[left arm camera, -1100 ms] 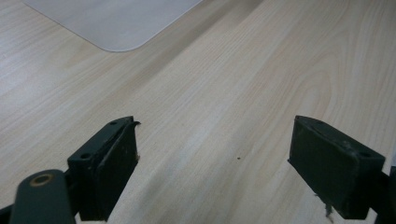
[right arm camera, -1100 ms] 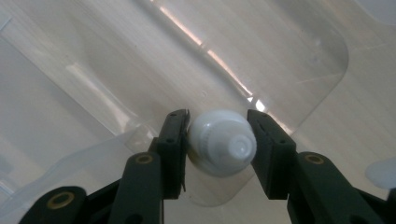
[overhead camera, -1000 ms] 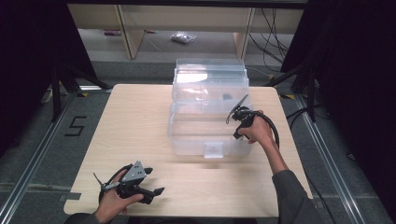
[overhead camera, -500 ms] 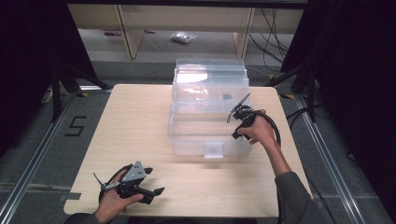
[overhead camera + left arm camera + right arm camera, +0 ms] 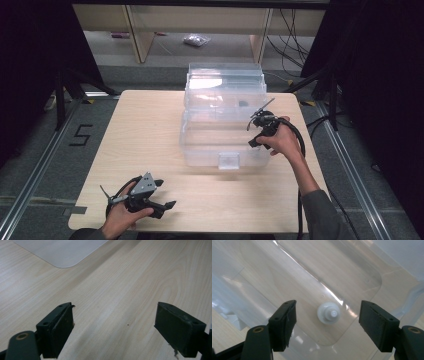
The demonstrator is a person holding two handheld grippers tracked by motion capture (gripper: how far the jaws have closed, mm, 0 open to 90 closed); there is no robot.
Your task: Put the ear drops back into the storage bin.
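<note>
Gripper point(image 5: 113, 327): two black jaws rise from the bottom edge, set wide apart, nothing between them.
Left jaw: dark block with a chipped upper corner; a round pivot with a brass-coloured centre sits at its base.
Right jaw: dark block with small holes on its top face and a frayed bit hanging below.
Table point(image 5: 140, 282): pale wood grain running diagonally, one small dark speck between the jaws.
Sheet point(image 5: 62, 251): flat, pale grey, rounded corner, at the top left, well apart from the jaws.

Glossy clear plastic box point(image 5: 224, 125), matt wood table point(image 5: 145, 135)
</note>
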